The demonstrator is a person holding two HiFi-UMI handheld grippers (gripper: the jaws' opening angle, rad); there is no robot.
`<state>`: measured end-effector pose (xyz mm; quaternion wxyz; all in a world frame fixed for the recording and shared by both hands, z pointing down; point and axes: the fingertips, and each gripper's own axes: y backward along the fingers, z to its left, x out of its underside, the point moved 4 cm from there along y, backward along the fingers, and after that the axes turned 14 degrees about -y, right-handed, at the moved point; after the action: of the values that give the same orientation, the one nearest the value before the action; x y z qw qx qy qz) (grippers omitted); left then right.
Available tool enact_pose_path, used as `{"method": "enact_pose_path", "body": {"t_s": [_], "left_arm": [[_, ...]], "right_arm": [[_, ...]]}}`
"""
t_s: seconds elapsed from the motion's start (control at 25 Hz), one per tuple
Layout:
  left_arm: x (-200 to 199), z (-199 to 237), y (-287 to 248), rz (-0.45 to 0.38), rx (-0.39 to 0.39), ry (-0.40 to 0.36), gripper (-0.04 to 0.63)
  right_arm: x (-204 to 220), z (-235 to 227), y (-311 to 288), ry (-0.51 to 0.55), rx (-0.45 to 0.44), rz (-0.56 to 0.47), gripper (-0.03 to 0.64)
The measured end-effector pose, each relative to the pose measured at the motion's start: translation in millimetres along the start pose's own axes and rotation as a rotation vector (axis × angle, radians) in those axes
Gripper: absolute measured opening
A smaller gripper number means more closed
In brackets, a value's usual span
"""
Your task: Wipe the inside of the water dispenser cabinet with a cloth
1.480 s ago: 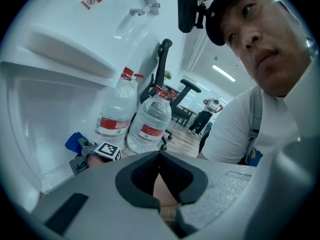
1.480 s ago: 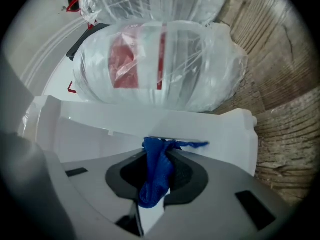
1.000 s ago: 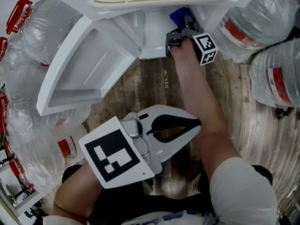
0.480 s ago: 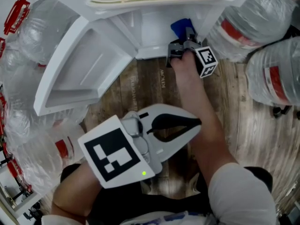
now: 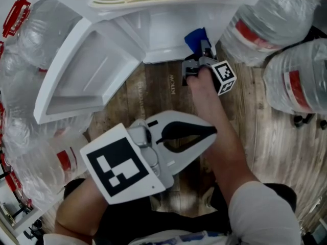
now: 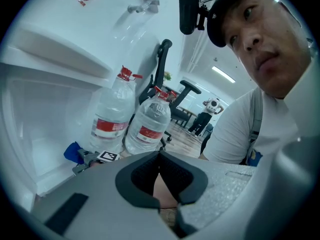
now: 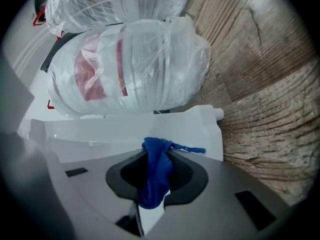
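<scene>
The white water dispenser cabinet [image 5: 163, 32] stands open at the top of the head view, its door [image 5: 97, 70] swung out to the left. My right gripper [image 5: 202, 47] is at the cabinet's lower right corner, shut on a blue cloth [image 5: 196, 37]. In the right gripper view the cloth [image 7: 156, 171] hangs bunched between the jaws of my right gripper [image 7: 159, 150], just before the cabinet's white edge [image 7: 165, 131]. My left gripper [image 5: 215, 132] is held low near my body, shut and holding nothing. In the left gripper view that gripper [image 6: 160, 154] points past the cabinet wall [image 6: 35, 114] toward the cloth [image 6: 72, 152].
Large plastic-wrapped water bottles [image 5: 265, 19] stand right of the cabinet, with more [image 5: 30, 40] on the left behind the door. The floor [image 5: 158, 91] is wood plank. A person's forearm [image 5: 219, 131] passes beside the left gripper. Office chairs [image 6: 185, 91] stand far behind.
My right gripper has drawn back out of the cabinet toward me, with the blue cloth still in it. The left gripper has stayed where it was.
</scene>
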<state>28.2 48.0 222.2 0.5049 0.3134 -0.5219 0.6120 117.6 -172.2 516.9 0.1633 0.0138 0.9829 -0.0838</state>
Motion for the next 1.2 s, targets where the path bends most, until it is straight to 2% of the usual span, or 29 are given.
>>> {"method": "enact_pose_path", "body": {"t_s": [0.36, 0.6, 0.68, 0.8, 1.04, 1.12, 1.2], "left_arm": [[14, 3, -3, 0.034, -0.004, 0.021, -0.003], [14, 4, 1, 0.032, 0.001, 0.01, -0.005], [14, 4, 8, 0.027, -0.003, 0.011, -0.003], [14, 4, 18, 0.008, -0.003, 0.018, -0.003], [20, 7, 38, 0.001, 0.01, 0.014, -0.003], [19, 7, 44, -0.004, 0.014, 0.021, -0.005], [18, 8, 48, -0.005, 0.011, 0.024, -0.003]], "right_arm": [[-10, 1, 17, 0.16, 0.06, 0.076, 0.069], [-19, 8, 27, 0.369, 0.118, 0.164, 0.069], [-20, 10, 33, 0.492, 0.166, 0.226, 0.069], [-15, 22, 46, 0.738, 0.256, 0.383, 0.069], [22, 77, 91, 1.311, 0.343, 0.84, 0.069], [41, 100, 112, 1.433, 0.342, 0.958, 0.069], [60, 126, 130, 1.475, 0.331, 1.011, 0.069]]}}
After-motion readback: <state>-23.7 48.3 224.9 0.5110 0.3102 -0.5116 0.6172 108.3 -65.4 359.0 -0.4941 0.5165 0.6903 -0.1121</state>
